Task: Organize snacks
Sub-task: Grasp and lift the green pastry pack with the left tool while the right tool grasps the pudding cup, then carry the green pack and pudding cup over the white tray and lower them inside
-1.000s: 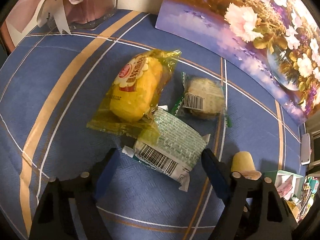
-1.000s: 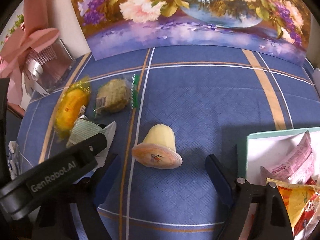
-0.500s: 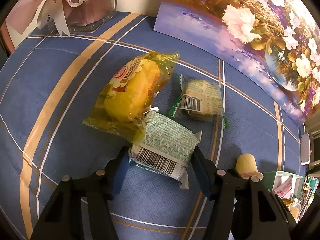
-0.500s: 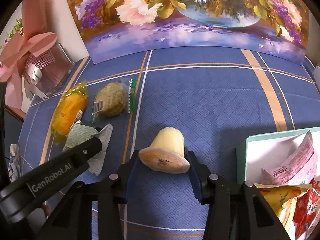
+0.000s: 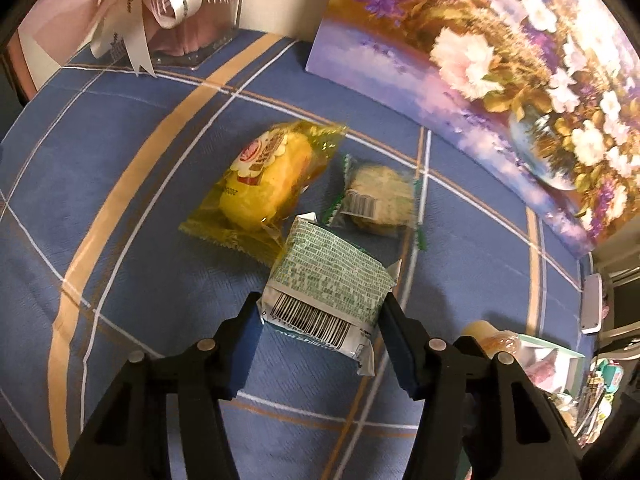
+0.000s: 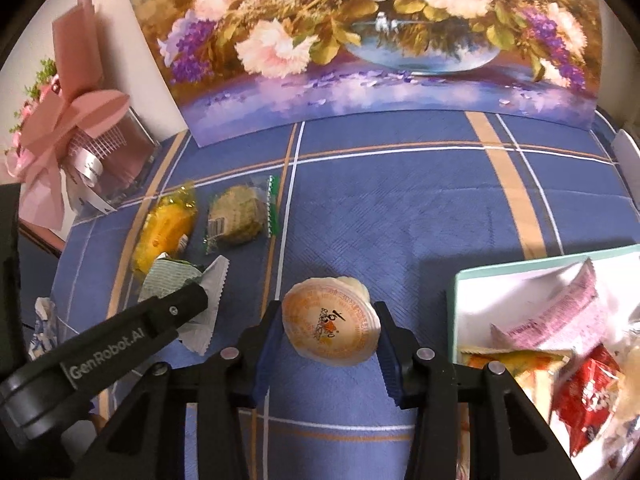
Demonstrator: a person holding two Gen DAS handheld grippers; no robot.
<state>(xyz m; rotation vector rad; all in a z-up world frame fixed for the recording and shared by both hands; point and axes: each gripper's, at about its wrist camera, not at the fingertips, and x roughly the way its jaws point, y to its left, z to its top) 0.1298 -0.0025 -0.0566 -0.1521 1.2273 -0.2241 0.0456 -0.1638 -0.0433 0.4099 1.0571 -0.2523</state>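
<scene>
Two grips are yours. In the left wrist view, your left gripper [image 5: 320, 316], jaws just closed in, clamps the green-printed barcode packet [image 5: 326, 280], beside the yellow cake pack [image 5: 268, 180]; bare blue cloth [image 5: 120, 280] spreads left. In the right wrist view, your right gripper [image 6: 326, 332] pinches the foil-lidded jelly cup [image 6: 330, 328]; the snack box [image 6: 458, 320] edge stands near.
</scene>
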